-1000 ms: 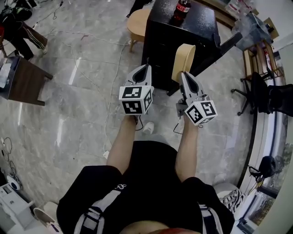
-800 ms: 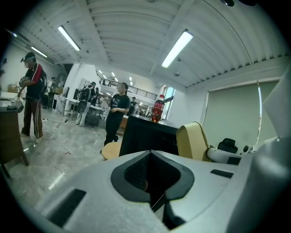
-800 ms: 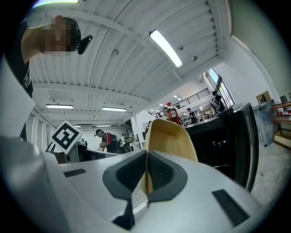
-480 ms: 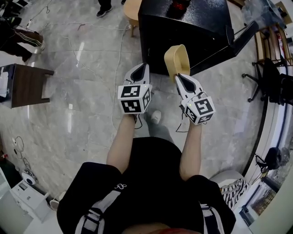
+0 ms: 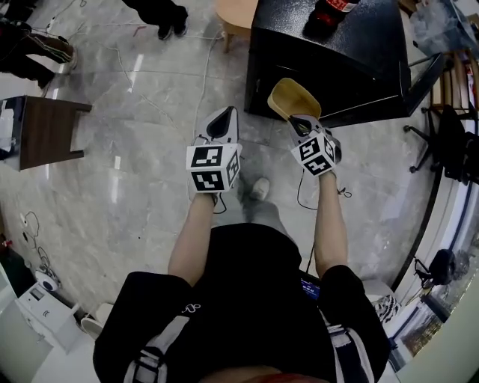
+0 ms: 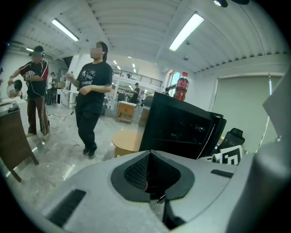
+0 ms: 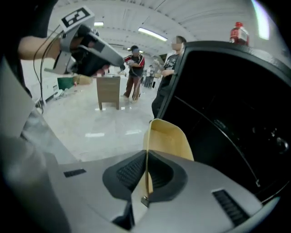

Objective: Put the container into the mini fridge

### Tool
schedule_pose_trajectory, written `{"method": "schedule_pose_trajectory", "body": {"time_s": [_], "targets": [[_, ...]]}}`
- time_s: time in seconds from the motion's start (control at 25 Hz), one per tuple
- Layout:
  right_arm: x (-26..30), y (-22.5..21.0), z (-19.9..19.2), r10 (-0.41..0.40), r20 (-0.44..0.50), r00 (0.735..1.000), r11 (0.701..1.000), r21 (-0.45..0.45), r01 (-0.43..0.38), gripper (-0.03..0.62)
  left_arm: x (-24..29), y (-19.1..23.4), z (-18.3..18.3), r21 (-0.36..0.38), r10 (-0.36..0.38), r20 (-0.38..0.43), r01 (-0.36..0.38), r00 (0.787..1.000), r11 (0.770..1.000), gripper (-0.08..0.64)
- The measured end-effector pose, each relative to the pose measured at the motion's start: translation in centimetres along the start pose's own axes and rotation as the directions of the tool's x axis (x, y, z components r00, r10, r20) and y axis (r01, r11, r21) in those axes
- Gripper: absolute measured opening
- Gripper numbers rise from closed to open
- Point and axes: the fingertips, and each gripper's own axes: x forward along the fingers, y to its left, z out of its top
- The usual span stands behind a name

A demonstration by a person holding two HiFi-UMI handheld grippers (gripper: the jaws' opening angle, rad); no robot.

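A tan, open-topped container (image 5: pixel 293 99) hangs just in front of the black mini fridge (image 5: pixel 329 60), hollow side up. My right gripper (image 5: pixel 301 122) is shut on its rim; in the right gripper view the thin wall of the container (image 7: pixel 169 139) runs between the pads of the right gripper (image 7: pixel 146 157). The mini fridge (image 7: pixel 227 113) fills that view's right side. Its door (image 5: pixel 419 78) stands swung out to the right. My left gripper (image 5: pixel 222 121) hangs level with the right one, left of the fridge. The left gripper (image 6: pixel 149 154) is shut with nothing in it.
A cola bottle (image 5: pixel 329 11) stands on the fridge top. A round wooden stool (image 5: pixel 236 13) sits behind the fridge's left corner. A dark side table (image 5: pixel 45 135) is far left, an office chair (image 5: pixel 456 142) far right. Two people (image 6: pixel 93 91) stand further off. Cables trail over the marble floor.
My right gripper has turned the container from edge-on to hollow side up, close to the fridge front. The view has shifted toward the fridge. The left gripper stays shut beside it.
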Motion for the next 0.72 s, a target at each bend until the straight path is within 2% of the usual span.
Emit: {"method": "schedule_pose_trajectory", "body": {"time_s": [0.12, 0.28, 0.48, 0.6, 0.72], "targets": [[2.9, -0.5, -2.1, -0.014, -0.112, 0.994, 0.990, -0.142, -0.002, 0.018, -0.4, 1.2, -1.0, 0.005, 0.005, -0.027, -0.005, 1.000, 1.000, 0.005], [6.3, -1.1, -4.5, -0.005, -0.188, 0.982, 0.969, -0.243, -0.042, 0.018, -0.9, 1.5, -2.4, 0.020, 0.004, -0.070, -0.003, 0.998, 1.000, 0.005], [10.6, -3.0, -7.3, -0.013, -0.259, 0.966, 0.961, -0.269, -0.060, 0.018, -1.1, 0.4, -2.4, 0.076, -0.015, -0.090, 0.022, 0.996, 0.997, 0.005], [12.8, -3.9, -8.4, -0.023, -0.292, 0.956, 0.959, -0.278, -0.062, 0.018, -1.4, 0.0, -3.1, 0.082, -0.037, -0.114, 0.047, 0.993, 0.996, 0.005], [14.7, -4.7, -8.7, -0.035, -0.310, 0.950, 0.941, -0.330, -0.073, 0.018, -2.0, 1.0, -4.1, 0.106, -0.011, -0.149, 0.027, 0.989, 0.994, 0.005]]}}
